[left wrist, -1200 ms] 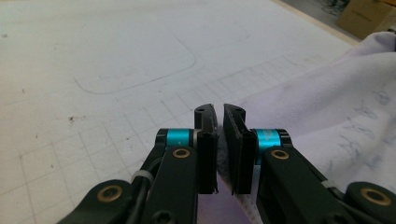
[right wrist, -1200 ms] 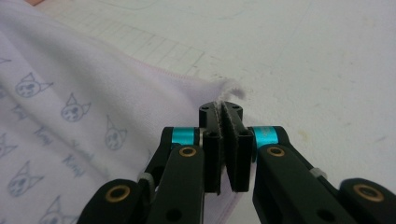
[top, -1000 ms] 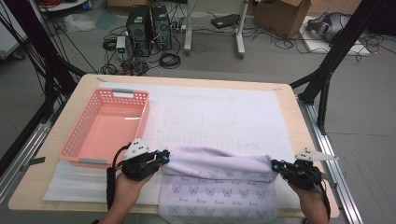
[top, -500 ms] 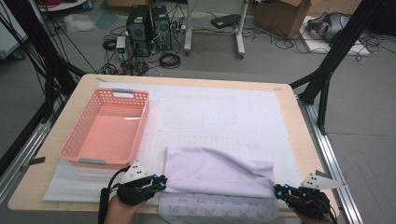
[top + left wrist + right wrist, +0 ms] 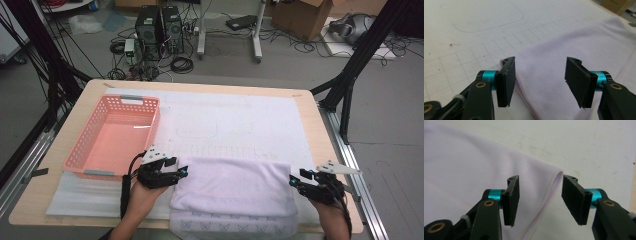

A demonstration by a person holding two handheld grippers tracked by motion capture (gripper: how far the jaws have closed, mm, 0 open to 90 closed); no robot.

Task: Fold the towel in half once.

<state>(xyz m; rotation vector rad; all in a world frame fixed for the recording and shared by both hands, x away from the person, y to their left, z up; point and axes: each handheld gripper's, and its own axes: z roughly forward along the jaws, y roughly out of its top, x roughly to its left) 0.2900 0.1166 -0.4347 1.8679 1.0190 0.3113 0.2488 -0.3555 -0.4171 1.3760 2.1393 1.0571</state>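
A pale lilac towel lies folded on the white mat, and a printed lower layer shows at its near edge. My left gripper is at the towel's left edge. Its jaws have just been opening and stand open over the towel's corner without pressing it. My right gripper is at the towel's right edge. Its jaws have also just been opening and stand open, with the hemmed corner lying loose between them.
A pink plastic basket stands on the left of the mat, just beyond my left hand. The wooden table's right edge and a metal rail run close to my right gripper. Drawn outlines mark the mat beyond the towel.
Both grippers held the towel's folded edge shut, drew it toward the near side, then let it go. The towel now lies flat, and both hands have moved back up to its side edges.
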